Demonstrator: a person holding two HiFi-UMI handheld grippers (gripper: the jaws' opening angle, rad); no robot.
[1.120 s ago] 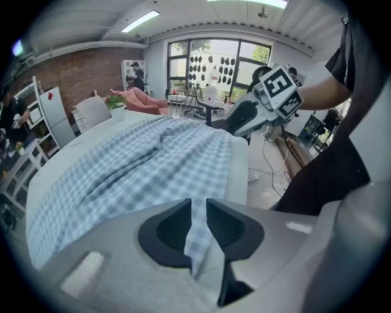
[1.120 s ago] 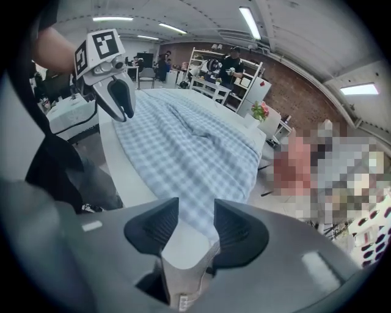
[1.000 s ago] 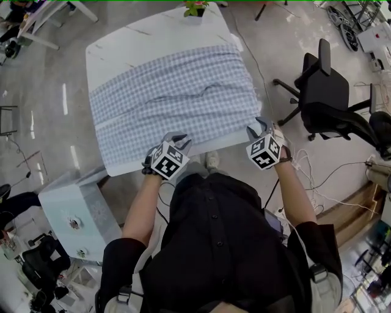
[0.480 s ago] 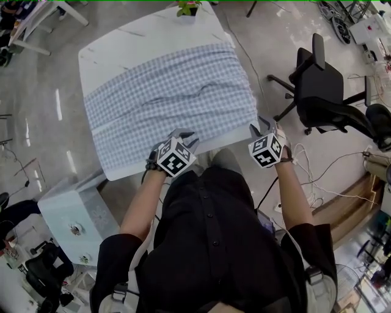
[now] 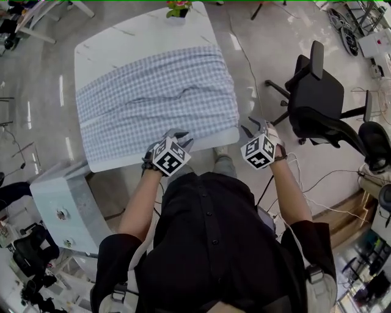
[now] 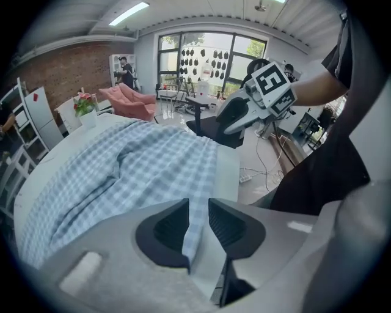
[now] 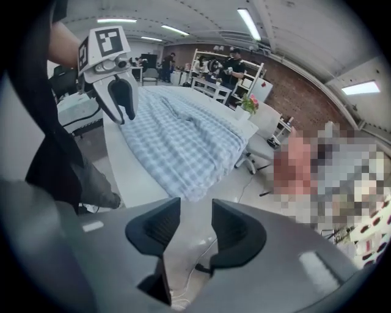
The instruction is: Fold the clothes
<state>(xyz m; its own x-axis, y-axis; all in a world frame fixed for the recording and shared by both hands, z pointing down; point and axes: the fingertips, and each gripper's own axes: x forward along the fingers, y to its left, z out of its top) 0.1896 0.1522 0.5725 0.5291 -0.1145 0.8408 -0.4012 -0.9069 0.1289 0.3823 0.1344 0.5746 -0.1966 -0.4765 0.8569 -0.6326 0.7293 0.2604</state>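
1 white table [image 5: 122, 43] takes up the far middle, and the 1 piece of clothing, a blue-and-white checked cloth [image 5: 153, 98], is spread flat across it from left to right, with 1 long wrinkle running through it. 1 black office chair [image 5: 317, 98] stands on the floor to the right, well apart from the table. 1 pale cabinet [image 5: 61, 202] sits at the near left.

There are 2 grippers. The left gripper [image 5: 178, 136] hangs at the cloth's near edge with just a narrow gap between its jaws. The checked edge shows through that gap, but nothing looks pinched. The right gripper [image 5: 253, 127] is just off the table's near right corner, over bare floor, jaws a bit wider and empty. Only floor and a cable show between them.

1 small potted plant [image 5: 177, 7] sits at the far edge.

Compared with 1 second ago, the right gripper is off the cloth's near right corner instead of right at it. The cloth lies the same, same wrinkle.
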